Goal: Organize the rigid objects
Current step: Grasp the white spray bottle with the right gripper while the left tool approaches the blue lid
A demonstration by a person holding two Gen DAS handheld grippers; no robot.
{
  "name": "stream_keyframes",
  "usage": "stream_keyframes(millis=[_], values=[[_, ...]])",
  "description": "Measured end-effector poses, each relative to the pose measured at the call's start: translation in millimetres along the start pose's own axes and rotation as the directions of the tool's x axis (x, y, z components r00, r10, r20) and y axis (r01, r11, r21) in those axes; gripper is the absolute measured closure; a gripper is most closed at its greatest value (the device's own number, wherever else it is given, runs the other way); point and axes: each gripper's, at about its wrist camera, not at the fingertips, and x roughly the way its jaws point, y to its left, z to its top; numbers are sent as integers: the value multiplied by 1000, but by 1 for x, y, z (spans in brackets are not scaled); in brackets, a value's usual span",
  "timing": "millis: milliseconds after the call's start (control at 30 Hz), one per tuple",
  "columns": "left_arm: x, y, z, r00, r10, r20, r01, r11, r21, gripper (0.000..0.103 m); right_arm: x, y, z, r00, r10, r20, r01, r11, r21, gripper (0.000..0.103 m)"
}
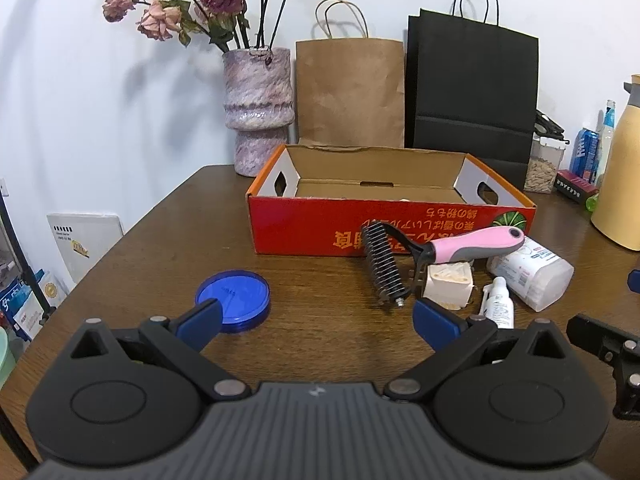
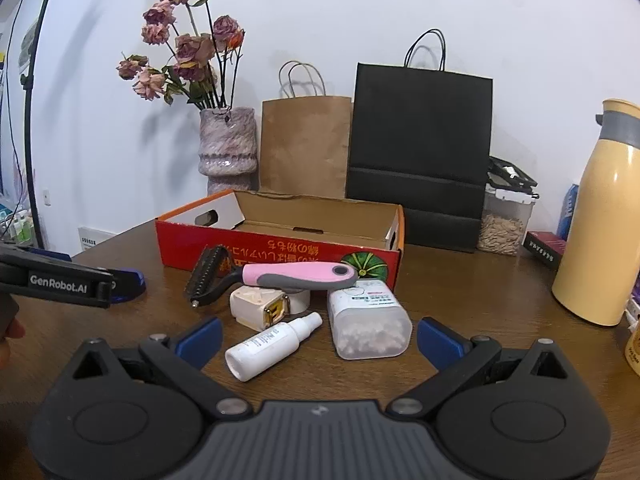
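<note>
An open red cardboard box (image 1: 360,228) stands on the brown table (image 1: 160,264); it also shows in the right wrist view (image 2: 280,248). In front of it lie a pink-handled pet comb (image 1: 472,244) (image 2: 296,274), a cream block (image 1: 448,282) (image 2: 260,306), a small white spray bottle (image 1: 498,304) (image 2: 272,344) and a clear cotton-swab container (image 1: 532,270) (image 2: 368,322). A blue round lid (image 1: 234,294) lies to the left. My left gripper (image 1: 318,318) is open and empty, its left fingertip just in front of the lid. My right gripper (image 2: 318,340) is open and empty, just before the bottle and container.
A vase of dried roses (image 1: 258,112), a brown paper bag (image 1: 350,92) and a black bag (image 1: 472,92) stand behind the box. A yellow thermos (image 2: 600,220), a seed jar (image 2: 504,220) and small items crowd the right side. The left gripper's side (image 2: 60,282) shows at left.
</note>
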Motion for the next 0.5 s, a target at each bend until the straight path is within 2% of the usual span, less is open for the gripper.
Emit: stream_keyframes(millis=[200, 300, 433, 467, 500], values=[[8, 4, -1, 1000, -2, -16, 2, 1000, -10, 0, 23, 7, -2, 998, 42, -42, -43, 998, -37, 0], [10, 7, -2, 1000, 3, -19, -3, 1000, -7, 0, 36, 12, -3, 994, 77, -81, -82, 995, -62, 3], [12, 10, -3, 1000, 6, -24, -6, 1000, -12, 0, 55, 21, -6, 979, 124, -163, -140, 986, -89, 26], [13, 11, -3, 1000, 6, -23, -7, 1000, -14, 0, 58, 24, -7, 975, 132, -179, -151, 984, -93, 29], [13, 12, -3, 1000, 7, -21, -8, 1000, -15, 0, 62, 26, -8, 972, 138, -191, -158, 983, -97, 37]])
